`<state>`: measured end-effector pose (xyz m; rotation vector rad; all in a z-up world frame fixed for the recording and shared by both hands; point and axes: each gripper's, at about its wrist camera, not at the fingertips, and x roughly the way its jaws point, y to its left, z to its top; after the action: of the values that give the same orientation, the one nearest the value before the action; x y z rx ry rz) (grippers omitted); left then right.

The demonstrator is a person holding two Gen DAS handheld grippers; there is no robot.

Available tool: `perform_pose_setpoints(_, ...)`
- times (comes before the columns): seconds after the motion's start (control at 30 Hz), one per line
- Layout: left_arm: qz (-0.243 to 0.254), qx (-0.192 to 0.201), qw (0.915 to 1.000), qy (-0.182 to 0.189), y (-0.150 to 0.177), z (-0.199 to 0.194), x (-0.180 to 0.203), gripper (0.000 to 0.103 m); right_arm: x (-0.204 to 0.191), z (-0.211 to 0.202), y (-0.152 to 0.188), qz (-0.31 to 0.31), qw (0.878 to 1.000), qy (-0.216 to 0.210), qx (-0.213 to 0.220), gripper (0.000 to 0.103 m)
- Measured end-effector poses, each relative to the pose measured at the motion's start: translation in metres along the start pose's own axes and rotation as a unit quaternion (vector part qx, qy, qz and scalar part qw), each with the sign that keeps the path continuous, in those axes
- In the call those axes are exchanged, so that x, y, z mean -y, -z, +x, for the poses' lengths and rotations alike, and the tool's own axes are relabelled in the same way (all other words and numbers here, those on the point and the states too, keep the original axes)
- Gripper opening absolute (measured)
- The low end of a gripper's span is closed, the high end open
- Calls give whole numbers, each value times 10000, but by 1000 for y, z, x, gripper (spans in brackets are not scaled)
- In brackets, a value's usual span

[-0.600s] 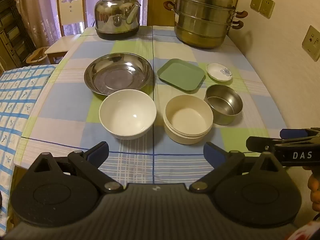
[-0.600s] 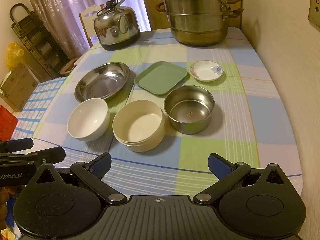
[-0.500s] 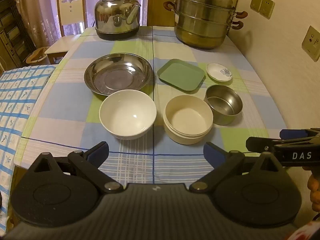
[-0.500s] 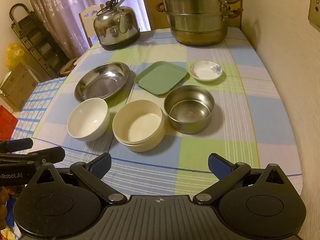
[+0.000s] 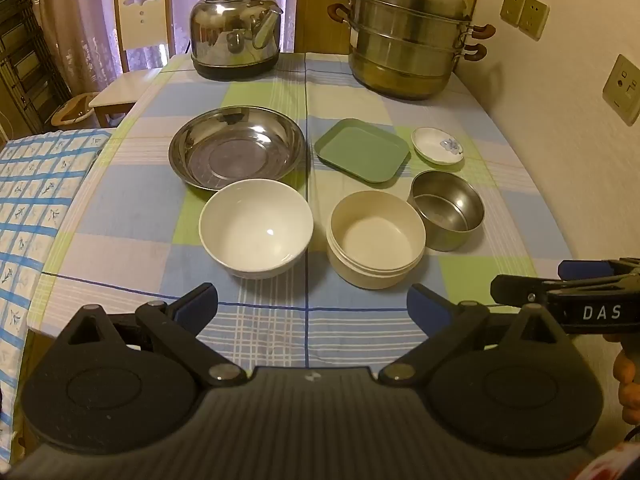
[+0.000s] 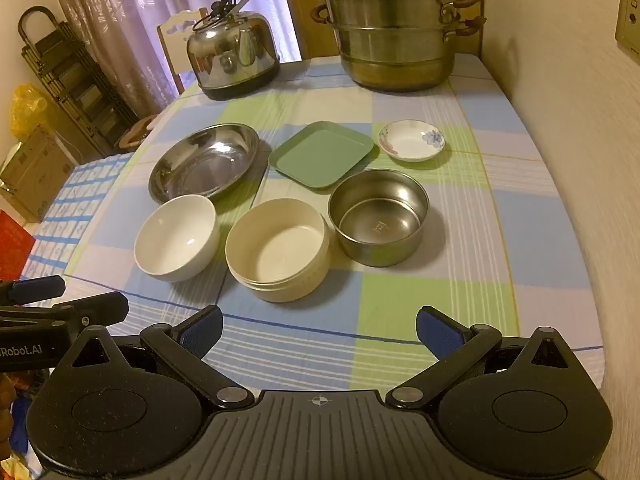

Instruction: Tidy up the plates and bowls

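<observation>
On the checked tablecloth lie a wide steel plate [image 5: 236, 153] [image 6: 204, 161], a green square plate [image 5: 362, 150] [image 6: 321, 153] and a small flowered saucer [image 5: 437, 146] [image 6: 411, 140]. In front of them stand a white bowl [image 5: 256, 232] [image 6: 176, 237], a cream bowl [image 5: 376, 238] [image 6: 278, 249] and a steel bowl [image 5: 447, 209] [image 6: 379, 216]. My left gripper [image 5: 312, 300] hovers open at the near table edge, empty, before the white and cream bowls. My right gripper [image 6: 319, 326] is open and empty too, near the cream bowl.
A steel kettle [image 5: 236, 32] and a stacked steamer pot [image 5: 408, 36] stand at the table's far end. The wall [image 5: 568, 128] runs close along the right side. A chair [image 5: 140, 40] stands at the far left, and a blue-checked cloth [image 5: 36, 200] lies left of the table.
</observation>
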<state>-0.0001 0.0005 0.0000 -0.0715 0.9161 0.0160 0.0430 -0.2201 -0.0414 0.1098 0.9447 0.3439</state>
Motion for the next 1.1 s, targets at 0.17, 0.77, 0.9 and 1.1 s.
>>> perform_pose_setpoints(0.17, -3, 5, 10000, 4, 0, 0, 0, 101, 0, 0, -1, -1, 10000, 4, 0, 103)
perform_pose_setpoints(0.77, -13, 2, 10000, 9, 0, 0, 0, 101, 0, 1, -3, -5, 10000, 9, -4, 103)
perform_pose_setpoints(0.9, -12, -3, 10000, 12, -1, 0, 0, 101, 0, 1, -4, -8, 10000, 11, -3, 103)
perform_pose_setpoints(1.1, -14, 0, 10000, 10, -1, 1, 0, 101, 0, 1, -4, -8, 10000, 7, -6, 103)
